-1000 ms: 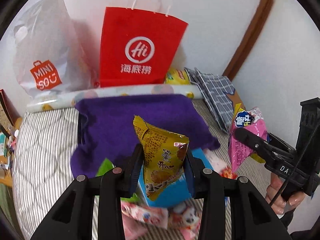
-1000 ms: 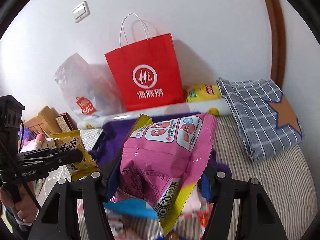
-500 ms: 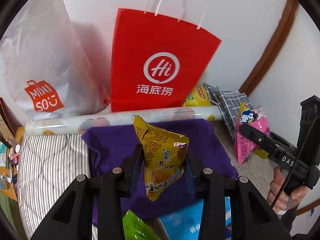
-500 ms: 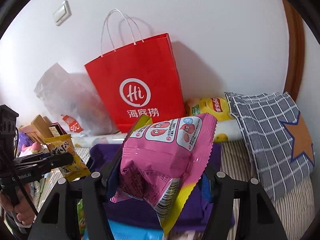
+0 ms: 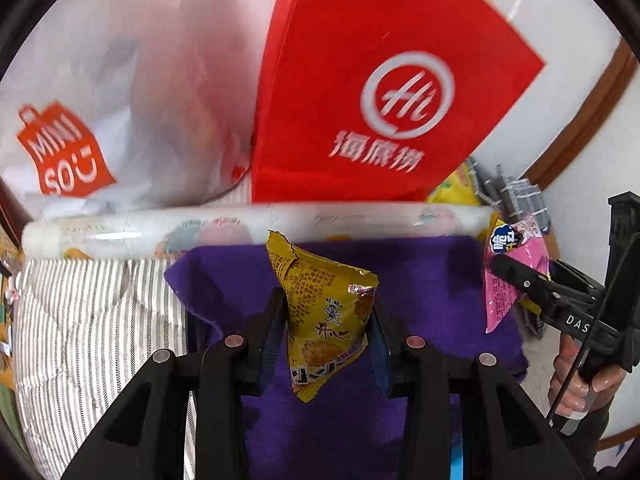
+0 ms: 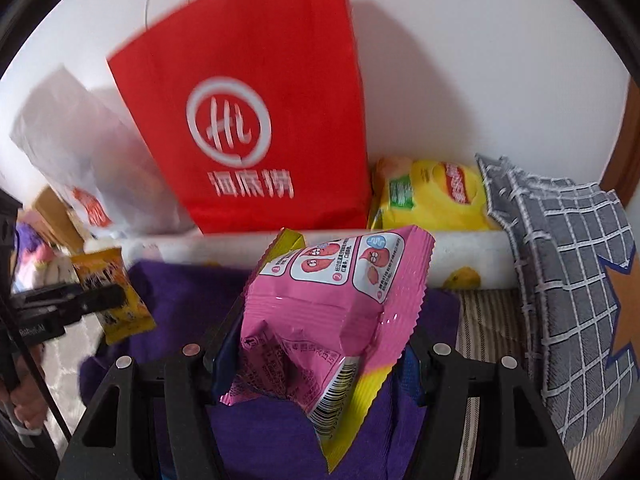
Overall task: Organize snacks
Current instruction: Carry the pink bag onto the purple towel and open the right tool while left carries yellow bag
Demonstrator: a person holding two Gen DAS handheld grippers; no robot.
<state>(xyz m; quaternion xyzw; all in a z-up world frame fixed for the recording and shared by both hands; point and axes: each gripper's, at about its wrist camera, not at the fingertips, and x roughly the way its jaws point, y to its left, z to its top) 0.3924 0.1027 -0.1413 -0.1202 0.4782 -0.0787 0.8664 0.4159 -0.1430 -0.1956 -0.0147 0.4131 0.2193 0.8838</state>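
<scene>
My left gripper (image 5: 326, 330) is shut on a small yellow snack packet (image 5: 324, 312) and holds it above a purple cloth (image 5: 424, 280). My right gripper (image 6: 316, 350) is shut on a pink snack packet (image 6: 332, 312) above the same cloth (image 6: 180, 300). Each gripper shows in the other's view: the right one with the pink packet (image 5: 512, 276) at the right, the left one with the yellow packet (image 6: 114, 296) at the left. A red paper bag (image 5: 372, 92) (image 6: 248, 120) stands upright just behind the cloth. A white Miniso plastic bag (image 5: 100, 120) (image 6: 76, 160) stands left of it.
A rolled printed sheet (image 5: 240, 224) lies between cloth and bags. A yellow chip bag (image 6: 432, 196) and a grey checked pillow (image 6: 568, 272) sit at the right. A striped bedsheet (image 5: 92, 320) covers the bed. White wall behind.
Both grippers have moved forward toward the red bag with their packets, so the bags loom larger. The snacks lying below have dropped out of view.
</scene>
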